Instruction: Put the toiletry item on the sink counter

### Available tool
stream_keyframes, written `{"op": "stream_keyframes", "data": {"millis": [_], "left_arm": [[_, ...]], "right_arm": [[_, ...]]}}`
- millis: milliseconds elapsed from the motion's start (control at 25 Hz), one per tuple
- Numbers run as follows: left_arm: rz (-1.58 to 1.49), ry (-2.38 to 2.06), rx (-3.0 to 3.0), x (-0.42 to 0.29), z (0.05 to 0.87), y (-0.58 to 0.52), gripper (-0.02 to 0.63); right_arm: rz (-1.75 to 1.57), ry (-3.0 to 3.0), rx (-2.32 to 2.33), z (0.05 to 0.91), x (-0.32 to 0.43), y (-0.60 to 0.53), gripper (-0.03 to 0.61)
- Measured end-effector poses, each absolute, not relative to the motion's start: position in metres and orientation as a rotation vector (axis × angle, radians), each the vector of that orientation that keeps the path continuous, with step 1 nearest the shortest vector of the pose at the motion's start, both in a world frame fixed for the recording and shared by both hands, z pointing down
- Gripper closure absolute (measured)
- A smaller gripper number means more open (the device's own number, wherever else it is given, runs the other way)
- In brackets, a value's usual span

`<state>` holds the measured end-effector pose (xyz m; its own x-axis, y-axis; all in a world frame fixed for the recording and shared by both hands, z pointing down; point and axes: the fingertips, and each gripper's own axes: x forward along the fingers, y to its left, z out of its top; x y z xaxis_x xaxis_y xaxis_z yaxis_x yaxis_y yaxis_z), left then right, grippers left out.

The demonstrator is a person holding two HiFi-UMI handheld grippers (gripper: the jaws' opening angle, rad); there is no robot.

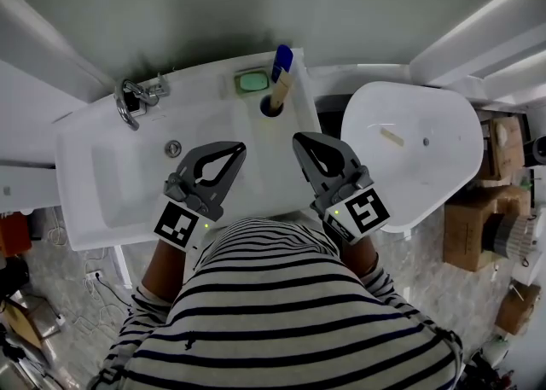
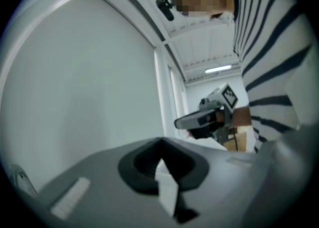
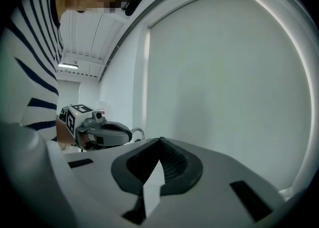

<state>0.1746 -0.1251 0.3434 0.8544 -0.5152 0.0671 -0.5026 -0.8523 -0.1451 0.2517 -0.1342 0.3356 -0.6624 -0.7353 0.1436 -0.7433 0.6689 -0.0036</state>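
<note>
Above the near rim of the sink (image 1: 94, 200), my left gripper (image 1: 238, 148) and right gripper (image 1: 299, 138) hung clenched, empty; a holder (image 1: 271, 107) propped the toiletry item (image 1: 281, 66) upright at its back.

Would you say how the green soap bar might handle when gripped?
The green soap bar looks smooth and rounded, so probably slippery. It seems small and solid: likely light and stiff. Its shallow dish might shift too.

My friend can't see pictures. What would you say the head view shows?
A person in a striped shirt holds the left gripper and the right gripper, both shut and empty, over a white sink. On its back rim sit a green soap and a blue-topped toiletry item standing in a round holder; the tap is at the left.
</note>
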Motion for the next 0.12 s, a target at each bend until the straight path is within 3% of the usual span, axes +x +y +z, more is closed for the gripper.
{"op": "stream_keyframes", "data": {"millis": [120], "left_arm": [[-0.155,0.812,-2.921,0.1748,0.3438,-0.1249,0.606]], "right_arm": [[0.084,-2.754,1.233,0.3338,0.2526,-0.1329,0.571]]}}
